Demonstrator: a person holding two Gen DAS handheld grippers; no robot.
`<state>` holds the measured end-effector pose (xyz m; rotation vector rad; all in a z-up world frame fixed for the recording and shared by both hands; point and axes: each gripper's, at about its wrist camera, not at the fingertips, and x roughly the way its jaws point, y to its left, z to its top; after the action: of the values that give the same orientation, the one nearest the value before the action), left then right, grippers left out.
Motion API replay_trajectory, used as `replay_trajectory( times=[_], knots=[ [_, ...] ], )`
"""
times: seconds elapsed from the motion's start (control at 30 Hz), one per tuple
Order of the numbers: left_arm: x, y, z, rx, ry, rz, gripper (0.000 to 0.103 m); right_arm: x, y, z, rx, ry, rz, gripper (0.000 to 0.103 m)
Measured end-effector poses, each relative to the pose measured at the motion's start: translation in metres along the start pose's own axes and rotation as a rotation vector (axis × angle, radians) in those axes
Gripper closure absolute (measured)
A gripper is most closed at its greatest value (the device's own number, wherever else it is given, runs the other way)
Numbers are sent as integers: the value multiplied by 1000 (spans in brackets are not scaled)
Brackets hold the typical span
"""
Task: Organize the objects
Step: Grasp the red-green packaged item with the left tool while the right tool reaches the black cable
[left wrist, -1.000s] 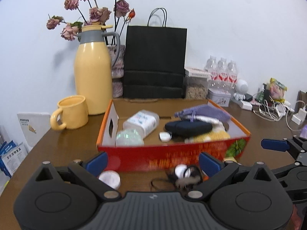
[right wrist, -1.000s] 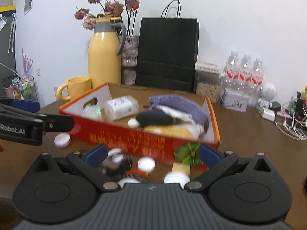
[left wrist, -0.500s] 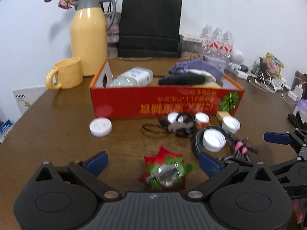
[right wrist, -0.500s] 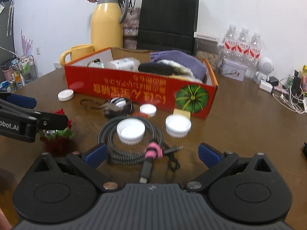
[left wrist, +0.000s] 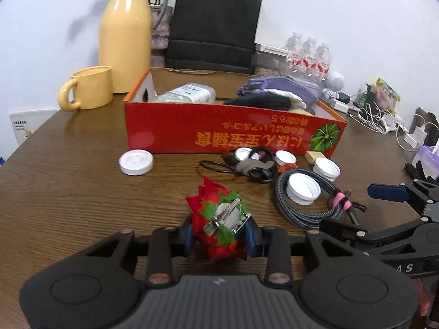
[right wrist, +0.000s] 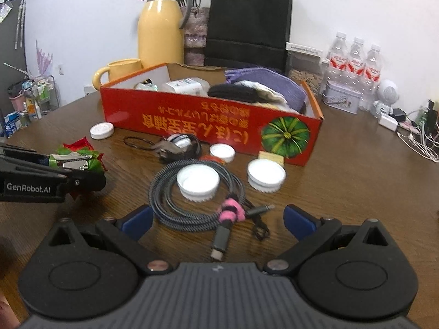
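- The left gripper (left wrist: 219,235) is being closed right now, and a red-and-green flower hair clip (left wrist: 219,219) is caught between its blue pads, low on the wooden table (left wrist: 68,197); the pads look pressed against the fabric on both sides.
- The right gripper (right wrist: 216,219) is held wide apart with nothing between its fingers, poised just over a coiled braided cable (right wrist: 197,205) tied with a pink band.
- Inside that coil a white cap (right wrist: 198,182) is seen, a second cap (right wrist: 266,176) just beside it, a third (right wrist: 222,152) close to the box front.
- A black cord bundle (right wrist: 175,146) and a lone white lid (right wrist: 101,130) are also left loose in front of the red box (right wrist: 208,128).
- The box is already loaded with a wipes pack, a dark pouch and purple cloth.
- Judged from this, the job is partly done: the clip is being picked, while cable, caps, cord and lid are yet to be put away.
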<state>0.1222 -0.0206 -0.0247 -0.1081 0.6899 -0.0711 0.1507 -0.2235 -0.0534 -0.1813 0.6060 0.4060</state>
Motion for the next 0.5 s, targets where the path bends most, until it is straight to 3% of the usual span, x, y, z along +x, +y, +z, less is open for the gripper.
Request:
replay_trajectory(
  times=[0.23, 0.37, 0.5],
  knots=[
    [-2, 12, 2, -17, -4, 14, 70, 22, 12, 16, -41, 12, 48, 0],
    [-5, 14, 2, -18, -8, 10, 70, 44, 8, 18, -10, 82, 58, 0],
    [-5, 16, 2, -25, -7, 10, 70, 48, 5, 13, 15, 75, 75, 0]
  ],
)
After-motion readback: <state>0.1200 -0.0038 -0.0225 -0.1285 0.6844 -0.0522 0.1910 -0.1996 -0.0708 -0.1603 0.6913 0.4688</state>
